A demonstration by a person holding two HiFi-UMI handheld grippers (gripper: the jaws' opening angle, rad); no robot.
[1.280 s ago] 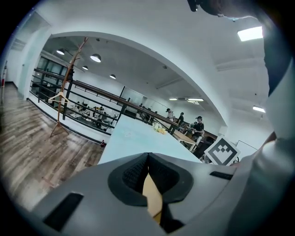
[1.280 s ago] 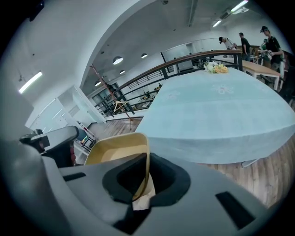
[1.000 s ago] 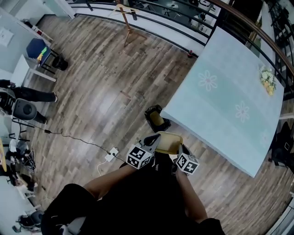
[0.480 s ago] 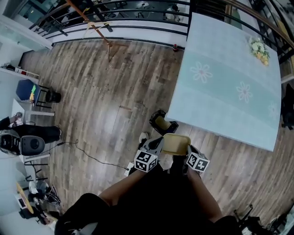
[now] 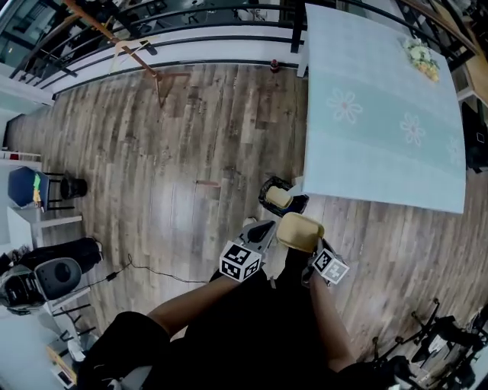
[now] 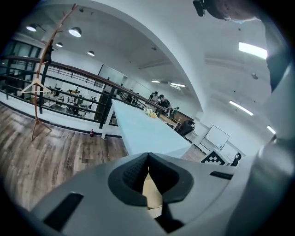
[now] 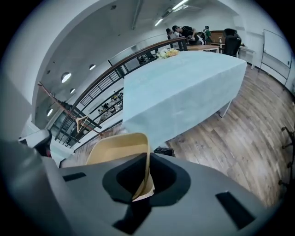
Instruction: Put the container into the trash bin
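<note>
A tan, shallow container (image 5: 299, 231) hangs in front of my body, above the wooden floor. My left gripper (image 5: 267, 228) is shut on its left side and my right gripper (image 5: 313, 245) is shut on its right rim. In the right gripper view the container's (image 7: 117, 147) thin wall runs down between the pads of the right gripper (image 7: 146, 161). In the left gripper view a tan strip (image 6: 150, 189) shows between the closed jaws of the left gripper (image 6: 147, 159). The black trash bin (image 5: 282, 198) stands on the floor just beyond the container, at the table's corner, and also shows as the dark bin (image 7: 164, 151).
A long table with a pale blue cloth (image 5: 381, 114) fills the upper right, its near corner beside the bin. A wooden coat stand (image 5: 130, 53) and a black railing (image 5: 213, 11) stand at the far side. A cable (image 5: 152, 270) and equipment (image 5: 53, 278) lie to the left.
Both grippers have carried the container forward and slightly down, closer to the trash bin. The bin now sits right beyond the container, and the table has swung to the right.
</note>
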